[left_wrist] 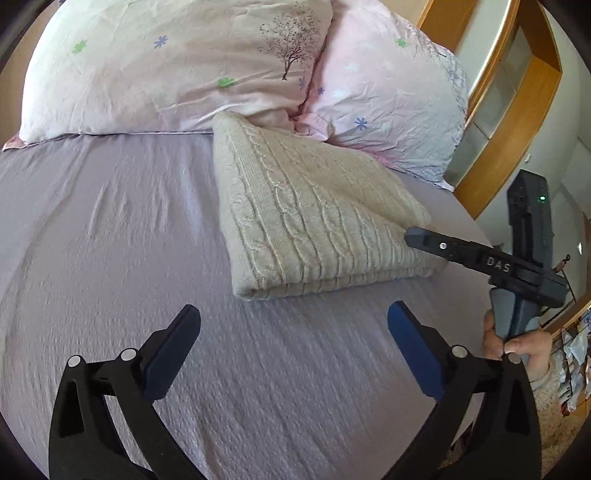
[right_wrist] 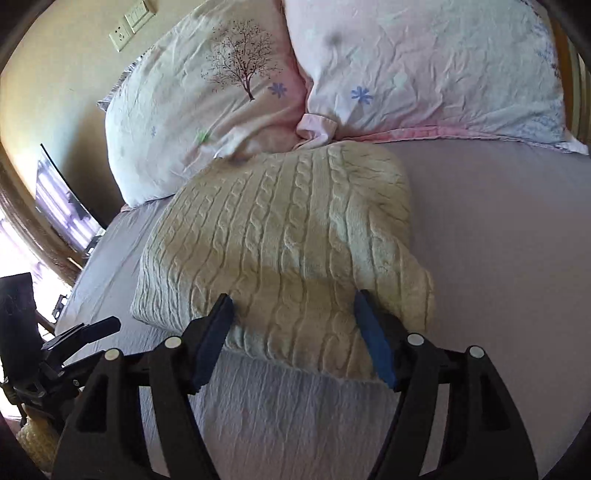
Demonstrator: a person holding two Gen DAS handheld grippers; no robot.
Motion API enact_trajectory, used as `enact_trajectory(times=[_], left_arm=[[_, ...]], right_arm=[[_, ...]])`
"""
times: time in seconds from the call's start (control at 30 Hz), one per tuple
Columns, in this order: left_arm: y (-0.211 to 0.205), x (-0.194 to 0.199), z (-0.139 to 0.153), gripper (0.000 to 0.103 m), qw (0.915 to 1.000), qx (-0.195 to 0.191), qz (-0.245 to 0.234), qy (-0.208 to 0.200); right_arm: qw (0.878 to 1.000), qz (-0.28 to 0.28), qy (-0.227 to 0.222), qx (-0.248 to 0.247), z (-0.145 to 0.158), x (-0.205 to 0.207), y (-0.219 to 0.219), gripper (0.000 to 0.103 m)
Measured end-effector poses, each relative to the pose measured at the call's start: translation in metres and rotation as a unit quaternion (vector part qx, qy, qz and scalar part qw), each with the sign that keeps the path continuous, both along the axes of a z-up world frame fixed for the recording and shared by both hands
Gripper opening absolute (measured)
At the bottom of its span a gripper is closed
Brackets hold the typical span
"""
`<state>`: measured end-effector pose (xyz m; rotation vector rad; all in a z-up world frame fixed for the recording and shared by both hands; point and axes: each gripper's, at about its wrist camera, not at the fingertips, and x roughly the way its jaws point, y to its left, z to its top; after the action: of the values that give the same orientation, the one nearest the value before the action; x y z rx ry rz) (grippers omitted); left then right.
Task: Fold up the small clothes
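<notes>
A cream cable-knit sweater lies folded into a thick block on the lilac bedsheet, its far end against the pillows. My left gripper is open and empty, hovering over the sheet just short of the sweater's near folded edge. My right gripper is open, its jaws standing either side of the sweater at its near edge, not closed on it. The right gripper also shows in the left wrist view, at the sweater's right corner. The left gripper shows at the lower left of the right wrist view.
Two pink floral pillows lie at the head of the bed. A wooden cabinet stands right of the bed. A wall with sockets and a screen are on the left.
</notes>
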<state>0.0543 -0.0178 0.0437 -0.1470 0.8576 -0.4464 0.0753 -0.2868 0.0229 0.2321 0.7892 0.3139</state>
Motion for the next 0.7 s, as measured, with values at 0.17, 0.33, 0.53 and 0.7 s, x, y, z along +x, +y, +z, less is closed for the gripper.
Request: enact_trajectory(times=[0.17, 0.33, 0.53, 0.7], left_arm=[[-0.003, 0.001, -0.007, 0.102, 0.9984, 0.032, 0.041, 0.022], [-0.013, 0.004, -0.016, 0.102, 0.9945, 0.078, 0.062, 0.033], [-0.030, 0.004, -0.025, 0.102, 0.9858, 0.154, 0.066, 0.017], [-0.032, 0.004, -0.027, 0.102, 0.9834, 0.171, 0.061, 0.007]], right_arm=[[0.998, -0.011, -0.053, -0.017, 0.018, -0.050, -0.002, 0.101], [0.992, -0.047, -0.019, -0.115, 0.000, -0.046, 0.012, 0.101], [0.991, -0.055, 0.034, -0.121, -0.025, -0.037, 0.012, 0.101], [0.985, -0.044, 0.039, -0.159, -0.030, -0.038, 0.023, 0.101]])
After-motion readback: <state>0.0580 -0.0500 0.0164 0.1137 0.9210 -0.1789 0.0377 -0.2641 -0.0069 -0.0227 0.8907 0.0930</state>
